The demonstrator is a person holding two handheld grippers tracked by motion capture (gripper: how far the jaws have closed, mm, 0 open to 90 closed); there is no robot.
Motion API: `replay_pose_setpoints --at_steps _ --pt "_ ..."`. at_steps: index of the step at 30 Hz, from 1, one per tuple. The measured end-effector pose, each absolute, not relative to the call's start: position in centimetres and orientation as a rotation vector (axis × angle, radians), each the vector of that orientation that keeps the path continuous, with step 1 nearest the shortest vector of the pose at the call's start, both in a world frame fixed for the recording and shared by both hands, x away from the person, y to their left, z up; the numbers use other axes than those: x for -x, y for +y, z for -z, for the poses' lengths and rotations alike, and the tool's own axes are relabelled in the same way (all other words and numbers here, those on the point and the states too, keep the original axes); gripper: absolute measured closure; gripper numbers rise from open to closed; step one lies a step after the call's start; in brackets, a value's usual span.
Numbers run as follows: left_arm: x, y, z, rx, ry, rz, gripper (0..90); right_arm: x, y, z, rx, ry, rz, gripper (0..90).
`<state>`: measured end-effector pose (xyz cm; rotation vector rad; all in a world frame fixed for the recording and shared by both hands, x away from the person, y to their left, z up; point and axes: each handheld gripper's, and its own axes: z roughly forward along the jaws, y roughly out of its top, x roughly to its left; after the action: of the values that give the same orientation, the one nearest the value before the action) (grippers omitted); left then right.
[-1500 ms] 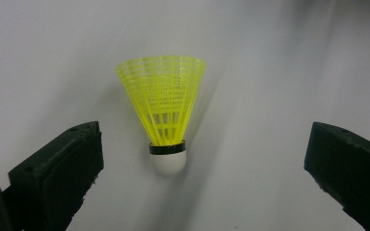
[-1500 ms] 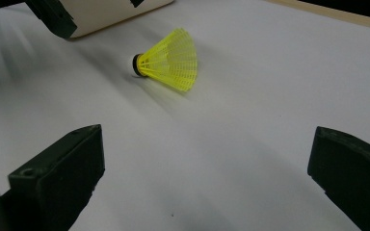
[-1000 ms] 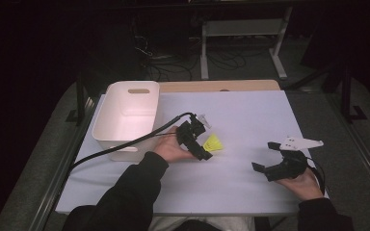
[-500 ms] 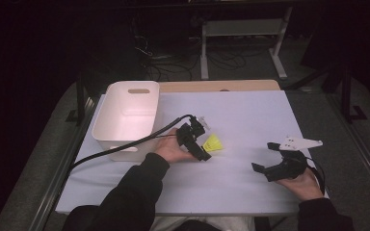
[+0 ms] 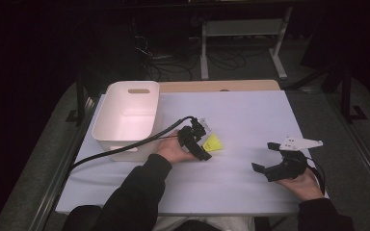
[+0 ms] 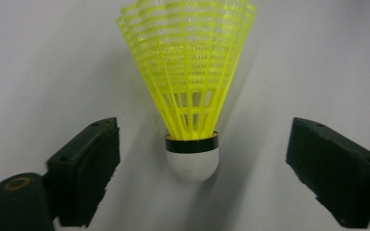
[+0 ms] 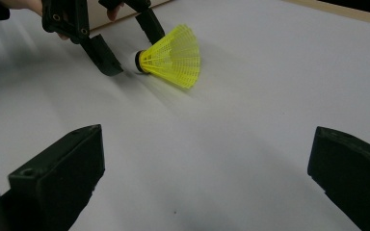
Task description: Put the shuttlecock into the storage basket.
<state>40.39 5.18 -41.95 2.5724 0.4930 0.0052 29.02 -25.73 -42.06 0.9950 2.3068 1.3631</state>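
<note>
- My left gripper (image 5: 206,144) has just been closing its jaws around the shuttlecock (image 6: 191,91), but they are apart for now: in the left gripper view both pads stand clear of the white cork on either side.
- The shuttlecock lies on its side on the tabletop (image 5: 250,120), cork toward my left gripper, yellow skirt pointing away, just right of the white bin (image 5: 127,115).
- Since a second ago the shuttlecock looks unmoved and my left hand has barely shifted, so I judge the grasp begun, not finished.
- My right gripper (image 5: 270,156) rests wide open and empty, well apart to the right.
- Next, I'd expect to squeeze onto the cork and lift toward the bin.
</note>
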Motion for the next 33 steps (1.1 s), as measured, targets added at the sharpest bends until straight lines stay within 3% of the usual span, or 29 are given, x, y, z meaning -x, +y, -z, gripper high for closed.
replay_pose_setpoints --at_steps 4,17,24,25,30,33 --pt "-40.48 5.20 42.12 -2.578 0.503 -0.010 17.7 -29.02 -25.73 42.07 -0.997 2.309 -1.364 0.0" --pt "-40.44 5.20 42.10 -2.607 0.473 -0.040 42.1 -28.96 -25.77 42.05 -0.997 2.306 -1.366 0.0" --pt "-40.47 5.22 42.31 -2.627 0.473 -0.053 49.1 -28.95 -25.76 42.05 -0.999 2.306 -1.366 0.0" --pt "-40.53 5.25 42.37 -2.634 0.478 -0.061 54.2 -28.95 -25.71 42.06 -0.996 2.309 -1.367 0.0" --pt "-40.64 5.21 42.43 -2.634 0.491 -0.061 62.8 -28.90 -25.64 42.04 -0.990 2.311 -1.369 0.0" --pt "-40.62 5.14 42.46 -2.638 0.485 -0.068 64.1 -28.88 -25.70 42.03 -0.994 2.308 -1.370 0.0"
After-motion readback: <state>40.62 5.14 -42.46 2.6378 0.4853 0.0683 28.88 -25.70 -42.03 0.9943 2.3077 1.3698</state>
